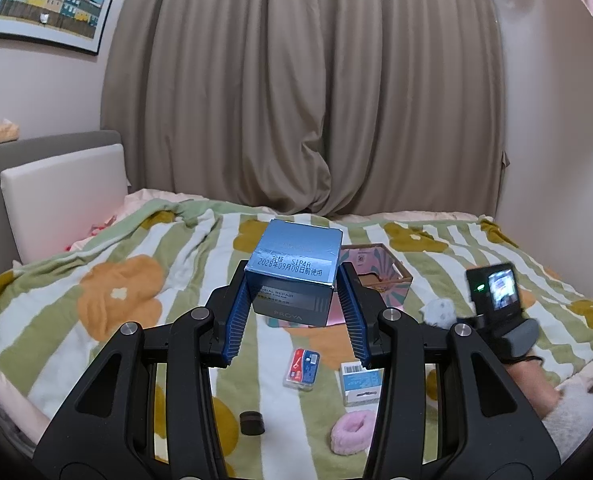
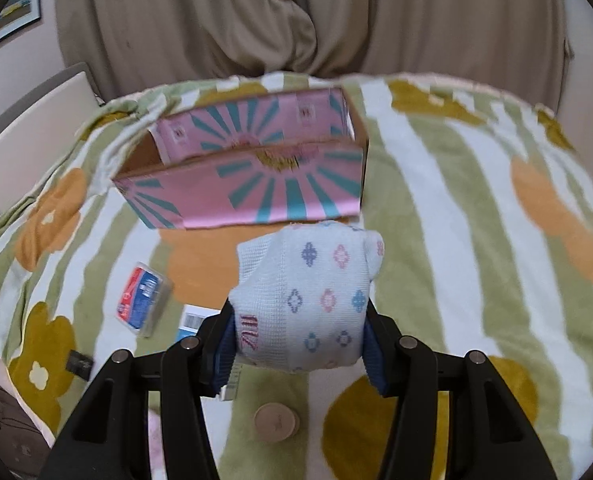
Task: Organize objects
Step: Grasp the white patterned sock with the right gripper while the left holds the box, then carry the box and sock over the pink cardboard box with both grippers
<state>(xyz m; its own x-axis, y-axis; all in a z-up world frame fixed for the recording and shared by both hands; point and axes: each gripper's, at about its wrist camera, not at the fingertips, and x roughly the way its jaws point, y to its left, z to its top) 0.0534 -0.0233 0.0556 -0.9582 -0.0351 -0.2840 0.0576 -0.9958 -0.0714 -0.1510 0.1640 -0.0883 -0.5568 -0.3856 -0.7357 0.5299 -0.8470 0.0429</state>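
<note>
My left gripper (image 1: 294,286) is shut on a blue cream box (image 1: 296,268) and holds it above the bed, in front of an open pink cardboard box (image 1: 380,276). My right gripper (image 2: 300,320) is shut on a rolled light-blue patterned sock (image 2: 308,300), held above the blanket just in front of the pink box (image 2: 256,196). The right gripper's body and the sock (image 1: 438,310) also show at the right of the left wrist view.
On the striped flower blanket (image 1: 136,280) lie a small red-blue plastic case (image 1: 302,368), a white-blue carton (image 1: 360,384), a pink scrunchie (image 1: 354,432), a dark round lid (image 1: 252,423) and a beige round lid (image 2: 276,420). Curtains and a headboard stand behind.
</note>
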